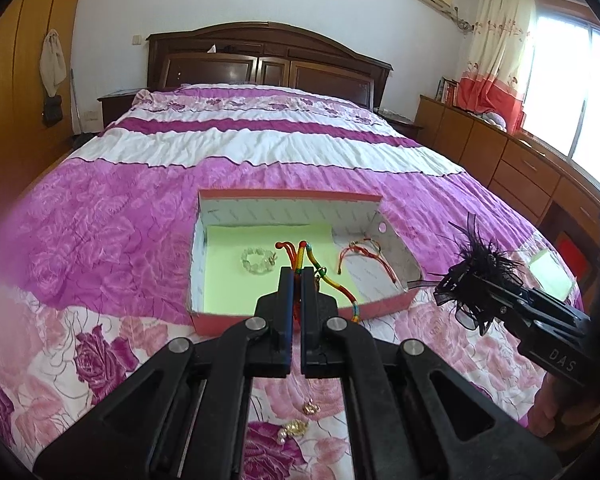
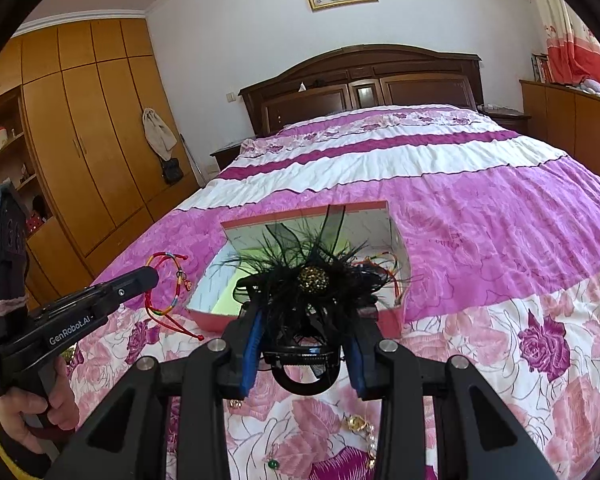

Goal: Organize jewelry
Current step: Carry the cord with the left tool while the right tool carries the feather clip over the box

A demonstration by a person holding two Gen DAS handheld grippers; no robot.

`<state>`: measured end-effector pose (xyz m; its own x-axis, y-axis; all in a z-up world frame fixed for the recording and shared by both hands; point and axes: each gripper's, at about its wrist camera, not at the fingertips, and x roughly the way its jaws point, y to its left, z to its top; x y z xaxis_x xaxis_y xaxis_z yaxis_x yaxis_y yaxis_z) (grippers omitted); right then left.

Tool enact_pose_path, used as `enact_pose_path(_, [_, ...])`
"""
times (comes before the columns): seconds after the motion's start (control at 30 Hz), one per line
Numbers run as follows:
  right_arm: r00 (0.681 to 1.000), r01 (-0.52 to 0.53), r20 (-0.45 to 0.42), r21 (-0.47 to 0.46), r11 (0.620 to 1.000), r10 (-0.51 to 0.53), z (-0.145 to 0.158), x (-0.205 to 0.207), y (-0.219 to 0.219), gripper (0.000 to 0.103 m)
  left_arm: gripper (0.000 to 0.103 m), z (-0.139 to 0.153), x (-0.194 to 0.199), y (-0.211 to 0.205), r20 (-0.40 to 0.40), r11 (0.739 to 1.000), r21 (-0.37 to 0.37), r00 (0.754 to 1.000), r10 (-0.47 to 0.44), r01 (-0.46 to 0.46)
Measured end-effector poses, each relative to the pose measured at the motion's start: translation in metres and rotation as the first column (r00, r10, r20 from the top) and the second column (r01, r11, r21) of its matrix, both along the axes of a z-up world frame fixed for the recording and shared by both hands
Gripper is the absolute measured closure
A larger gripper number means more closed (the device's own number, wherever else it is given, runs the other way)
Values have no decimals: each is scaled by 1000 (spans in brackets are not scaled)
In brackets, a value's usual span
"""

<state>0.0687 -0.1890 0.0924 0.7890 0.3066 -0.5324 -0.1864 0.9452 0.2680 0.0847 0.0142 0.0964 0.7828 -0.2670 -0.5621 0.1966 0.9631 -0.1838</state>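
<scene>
Right wrist view: left gripper (image 2: 150,276) housing reads "GenRobot.AI"

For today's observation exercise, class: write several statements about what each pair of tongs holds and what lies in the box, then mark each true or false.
1. The left tongs are shut on a multicoloured cord bracelet. True.
2. The right tongs hold a white pearl necklace. False: they grip a black feather hair clip.
3. A clear bead bracelet lies inside the box. True.
4. The box stands on a wooden desk. False: it rests on the floral bedspread.
</scene>
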Motion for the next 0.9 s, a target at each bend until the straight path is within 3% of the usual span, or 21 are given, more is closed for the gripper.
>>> enact_pose_path(0.47, [999, 11, 34, 28, 1000, -12, 4, 40, -4, 65, 103, 1, 40, 1, 42, 999, 42, 999, 30, -32])
enact_pose_path(0.9, [1000, 27, 5, 45, 999, -27, -15, 93, -3, 65, 103, -27, 86, -7, -1, 996, 79, 999, 35, -35])
